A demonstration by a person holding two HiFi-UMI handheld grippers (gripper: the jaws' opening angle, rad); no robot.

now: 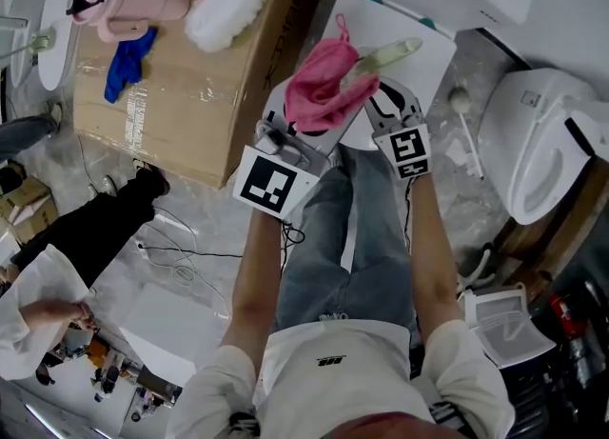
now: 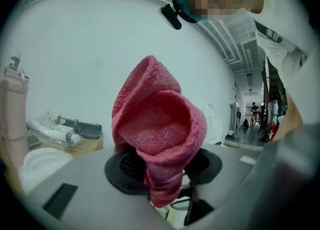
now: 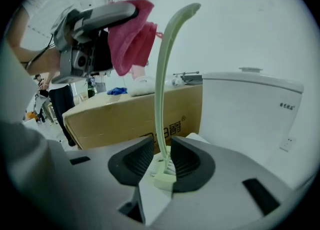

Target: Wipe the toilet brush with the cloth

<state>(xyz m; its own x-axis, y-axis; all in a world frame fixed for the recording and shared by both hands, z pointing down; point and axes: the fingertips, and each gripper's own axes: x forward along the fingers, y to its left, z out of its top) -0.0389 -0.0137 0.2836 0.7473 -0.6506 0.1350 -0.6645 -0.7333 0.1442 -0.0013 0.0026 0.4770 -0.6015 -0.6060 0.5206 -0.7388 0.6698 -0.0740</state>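
Two grippers are up in the air over the person's legs, both loaded. The left gripper (image 1: pixel 303 130) is clenched on the pink cloth (image 1: pixel 319 94), which bunches out of the jaws in a loose fold. Just right of it is the pale green toilet brush (image 1: pixel 385 54). It overlaps the cloth in the head view, but I cannot tell if they touch. The right gripper (image 1: pixel 385 106) is clamped on the brush's lower end, with the thin curved stem rising free. The step in hand looks like bringing the cloth onto the stem. To do it well, keep the right grip tight, since the stem looks bendy. Push the open fold around the stem near the jaws, then stroke out to the tip. Go slow enough that the cloth doesn't pull out of the left jaws.
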